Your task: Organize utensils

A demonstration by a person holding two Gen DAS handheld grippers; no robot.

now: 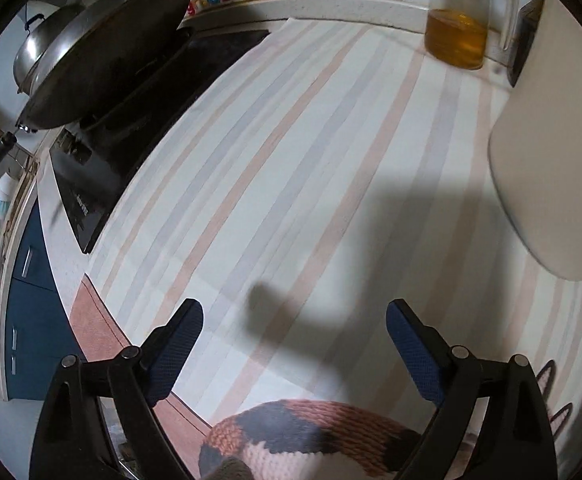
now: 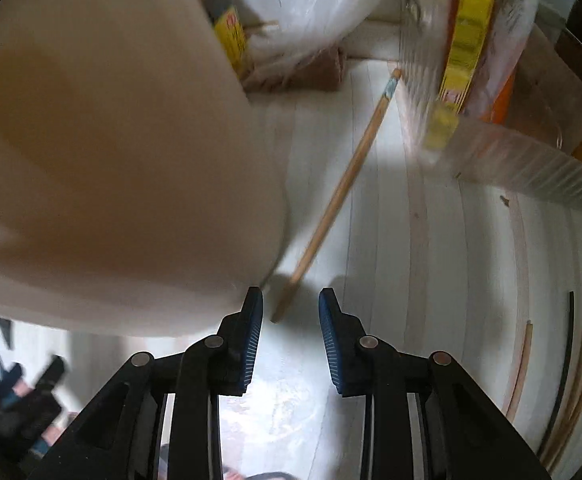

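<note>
Left wrist view first: the left gripper [image 1: 295, 344] hangs over the striped cloth [image 1: 291, 168] on the bench, fingers spread wide with nothing between them. No utensil lies under it here, so it looks parked, out of the way while the other hand works. To its right looms the white container [image 1: 551, 160], likely the holder the utensils are meant for, standing on the cloth. Back at the wall sits a glass pitcher [image 1: 461, 20] with amber liquid, well apart, and off to the left a dark wok [image 1: 107, 52] rests on the black cooktop [image 1: 103, 168]; both are clear of the working area.

Over to the right wrist view, and here is the action. The right gripper [image 2: 291, 312] is lined up on the near end of a single wooden chopstick [image 2: 343, 188], which lies flat on the cloth and runs diagonally away toward the cluttered packages [image 2: 463, 52] at the back. The jaws are parted, a moderate gap, and the chopstick tip sits just ahead of them, not yet pinched. The white container fills the left of the frame, just beside the left finger, close at hand for the drop. More long sticks [image 2: 567, 380] lie at the far right edge, too blurred to identify. My read: the approach is nearly done, closing comes next, and that thin flat stick may roll or slip.
</note>
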